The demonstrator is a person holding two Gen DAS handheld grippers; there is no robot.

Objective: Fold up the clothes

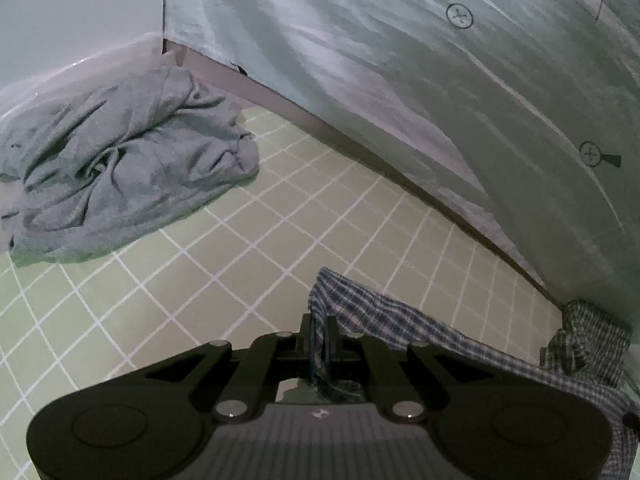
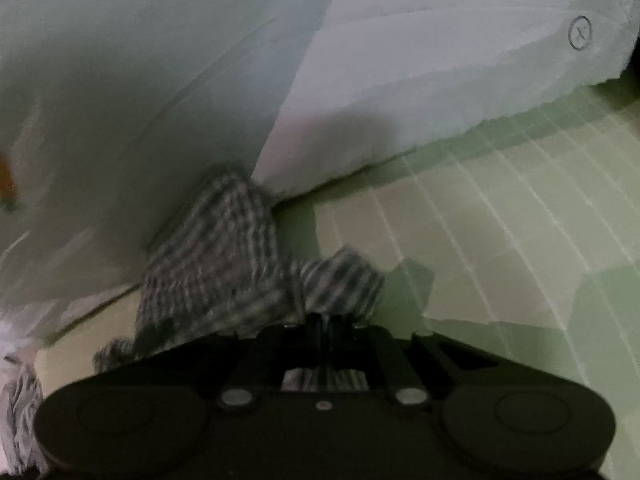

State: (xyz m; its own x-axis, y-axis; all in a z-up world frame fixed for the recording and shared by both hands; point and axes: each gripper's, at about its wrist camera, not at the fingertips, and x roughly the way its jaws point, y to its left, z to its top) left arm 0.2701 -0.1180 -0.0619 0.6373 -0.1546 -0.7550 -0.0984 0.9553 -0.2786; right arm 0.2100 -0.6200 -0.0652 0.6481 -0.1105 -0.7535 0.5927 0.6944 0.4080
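Low over the grid mat (image 1: 280,208), the left gripper (image 1: 319,336) has its fingers pinched tight on an edge of the plaid shirt (image 1: 400,320), which trails rightward from the jaws toward a white sheet (image 1: 400,80) at the back. Likewise, the right gripper (image 2: 325,326) is clamped on blurred plaid cloth bunched up ahead and to its left, against the sheet. A crumpled grey garment (image 1: 120,168) lies apart on the mat, far left.
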